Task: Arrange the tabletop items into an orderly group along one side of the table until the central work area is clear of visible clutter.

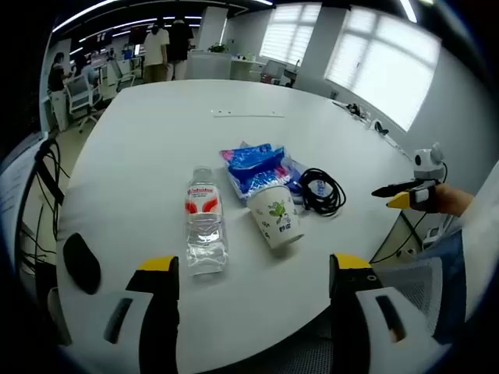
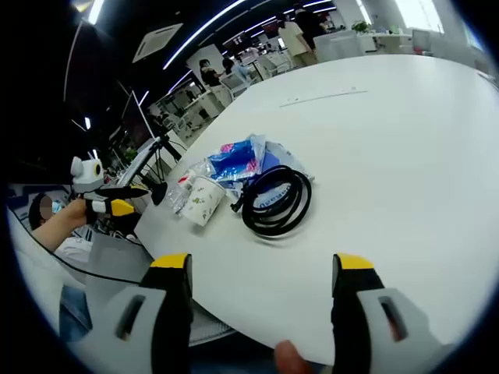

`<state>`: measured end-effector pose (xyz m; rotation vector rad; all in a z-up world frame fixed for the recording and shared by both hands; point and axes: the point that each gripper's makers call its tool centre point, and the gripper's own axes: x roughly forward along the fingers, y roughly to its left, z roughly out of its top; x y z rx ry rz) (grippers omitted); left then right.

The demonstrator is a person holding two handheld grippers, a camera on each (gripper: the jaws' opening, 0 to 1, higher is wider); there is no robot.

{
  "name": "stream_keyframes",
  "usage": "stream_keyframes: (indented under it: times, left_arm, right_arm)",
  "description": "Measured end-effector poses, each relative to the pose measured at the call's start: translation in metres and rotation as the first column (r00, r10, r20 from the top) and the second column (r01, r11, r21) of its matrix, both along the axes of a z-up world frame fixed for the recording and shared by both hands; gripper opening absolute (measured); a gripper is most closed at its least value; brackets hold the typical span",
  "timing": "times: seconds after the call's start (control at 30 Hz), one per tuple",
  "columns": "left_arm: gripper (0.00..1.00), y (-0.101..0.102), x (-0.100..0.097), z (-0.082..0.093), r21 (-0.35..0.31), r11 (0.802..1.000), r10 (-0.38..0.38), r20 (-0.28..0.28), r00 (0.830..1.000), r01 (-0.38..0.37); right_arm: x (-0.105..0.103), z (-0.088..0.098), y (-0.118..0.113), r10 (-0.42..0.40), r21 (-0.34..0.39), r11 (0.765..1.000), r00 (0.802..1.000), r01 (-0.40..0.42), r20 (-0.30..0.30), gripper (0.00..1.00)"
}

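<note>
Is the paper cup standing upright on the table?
No, the paper cup lies tipped on its side beside the water bottle.

Water bottle [image 1: 205,222] label red-white, wording too blurred to read.

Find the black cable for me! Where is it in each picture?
Left gripper view: the coiled black cable lies right of centre, beside the paper cup.
Right gripper view: it lies near the centre, right of the cup.
Shared landmark: the blue packet just behind both.

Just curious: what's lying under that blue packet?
The blue packet rests partly on a clear plastic wrapper, beside the black cable coil. Anything beneath its middle is covered.
</note>
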<state>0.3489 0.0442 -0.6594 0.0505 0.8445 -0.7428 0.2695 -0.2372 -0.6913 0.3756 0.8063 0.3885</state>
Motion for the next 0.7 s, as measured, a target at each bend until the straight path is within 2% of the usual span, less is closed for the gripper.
stream_keyframes:
  times: [0.33, 0.7]
  left_arm:
    - [0.80, 0.003, -0.004, -0.004, 0.004, 1.000, 0.001, -0.012, 1.000, -0.001]
    - [0.80, 0.001, -0.005, -0.004, 0.003, 1.000, 0.001, -0.013, 1.000, -0.001]
  right_arm:
    - [-0.002, -0.003, -0.001, -0.003, -0.001, 1.000, 1.000, 0.003, -0.012, 0.72]
    - [-0.002, -0.004, 0.008, 0.023, 0.004, 1.000, 1.000, -0.022, -0.014, 0.72]
